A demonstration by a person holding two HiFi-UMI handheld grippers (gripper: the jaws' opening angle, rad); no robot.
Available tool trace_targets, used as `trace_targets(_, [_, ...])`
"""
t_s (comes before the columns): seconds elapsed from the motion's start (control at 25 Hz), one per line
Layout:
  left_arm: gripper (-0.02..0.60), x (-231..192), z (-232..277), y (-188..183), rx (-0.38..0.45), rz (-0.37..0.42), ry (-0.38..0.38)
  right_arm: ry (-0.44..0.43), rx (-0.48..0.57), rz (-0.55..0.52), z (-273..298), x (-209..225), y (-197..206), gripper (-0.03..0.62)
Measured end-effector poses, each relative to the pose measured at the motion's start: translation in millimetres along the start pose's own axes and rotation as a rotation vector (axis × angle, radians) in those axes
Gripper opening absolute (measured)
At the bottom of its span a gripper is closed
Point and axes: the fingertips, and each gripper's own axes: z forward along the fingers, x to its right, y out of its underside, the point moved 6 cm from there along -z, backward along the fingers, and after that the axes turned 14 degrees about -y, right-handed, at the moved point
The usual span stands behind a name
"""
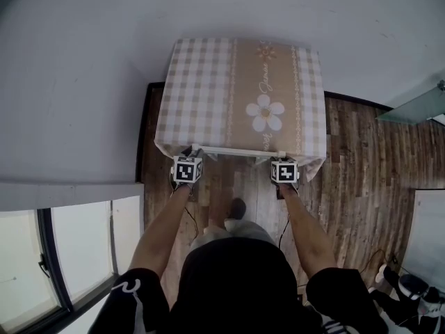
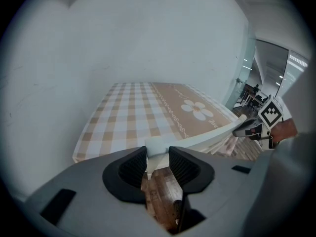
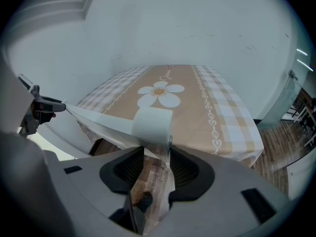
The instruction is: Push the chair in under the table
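At the near edge of the table, the chair stands with its white top rail right along the hanging cloth. We hold one corner each. The left gripper is clamped on the rail's left end post and the right gripper on the right one, pads pressing from both sides.

That makes sense to us: gripping both ends, well apart, should keep the chair square to the table, so it slides straight instead of twisting on the wood floor. Both grippers angle down onto the rail, which looks good for a forward shove.

The cloth hides the seat. It's probably mostly tucked in already, but we can't really tell how far is left to go.
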Motion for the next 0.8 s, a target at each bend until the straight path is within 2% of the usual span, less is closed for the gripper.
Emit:
trace_targets(0.24, [0.141,2,-6,-1,-0.025,0.002,-0.028,0.010,0.040,0.065,-8,0,4,0.159])
trace_targets(0.52, [0.137,1,-20,3,-0.014,-0.009,-0.022,0.012,0.071,0.054,-24,-6,7,0.140])
trace_targets(0.8, [0.097,0,-40,6,0.040,-0.015,-0.006,0.023,0.147,0.022,-44,-20,1,0.115])
